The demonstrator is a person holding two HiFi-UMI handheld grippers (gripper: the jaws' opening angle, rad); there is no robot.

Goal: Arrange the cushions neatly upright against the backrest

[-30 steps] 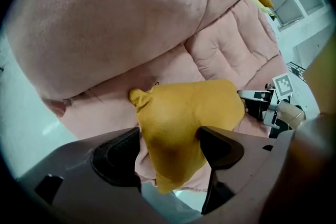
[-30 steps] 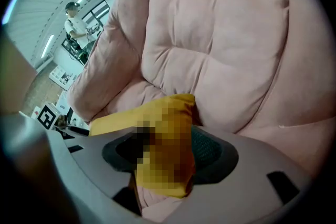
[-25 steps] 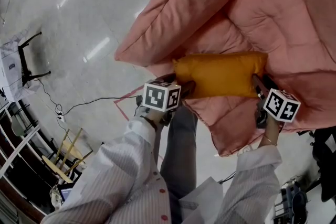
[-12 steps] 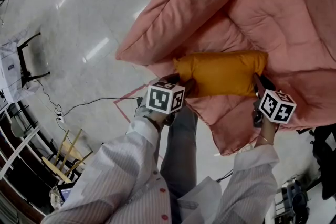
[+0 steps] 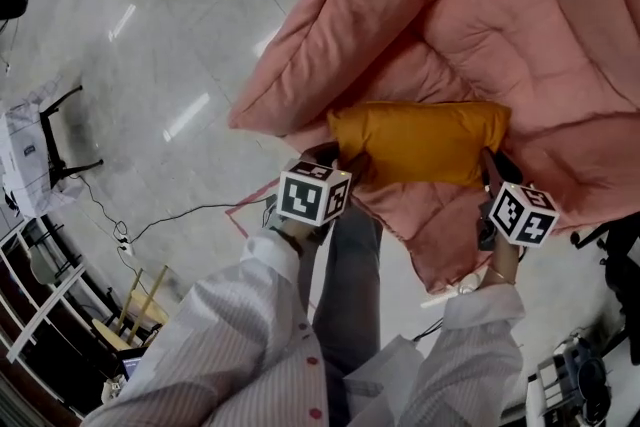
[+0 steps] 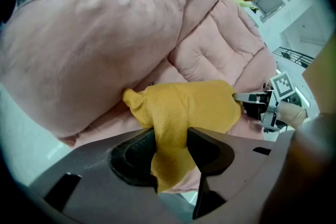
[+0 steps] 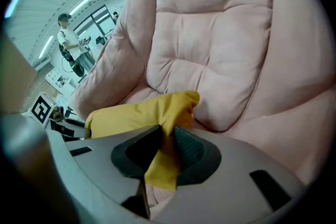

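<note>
A mustard-yellow cushion point(image 5: 420, 143) lies flat on the seat of a big pink quilted sofa point(image 5: 500, 5), its long side towards me. My left gripper point(image 5: 346, 167) is at its left end, and in the left gripper view the jaws are shut on the cushion's point(image 6: 184, 107) corner flap. My right gripper point(image 5: 489, 165) is at the right end; there too the jaws pinch a fold of the cushion point(image 7: 142, 113). Both pairs of jaws have just been closing with the fabric between them. The pink backrest point(image 7: 210, 34) rises behind the cushion.
Grey tiled floor point(image 5: 150, 45) lies left of the sofa, with a black cable point(image 5: 175, 205), a red tape mark point(image 5: 240, 215) and a black stand point(image 5: 55, 130). A wooden frame point(image 5: 135, 300) stands lower left. A person point(image 7: 68, 39) stands far off in the right gripper view.
Both grippers have drawn in on the cushion's two ends and risen a little with them. The cushion still lies across the seat.
</note>
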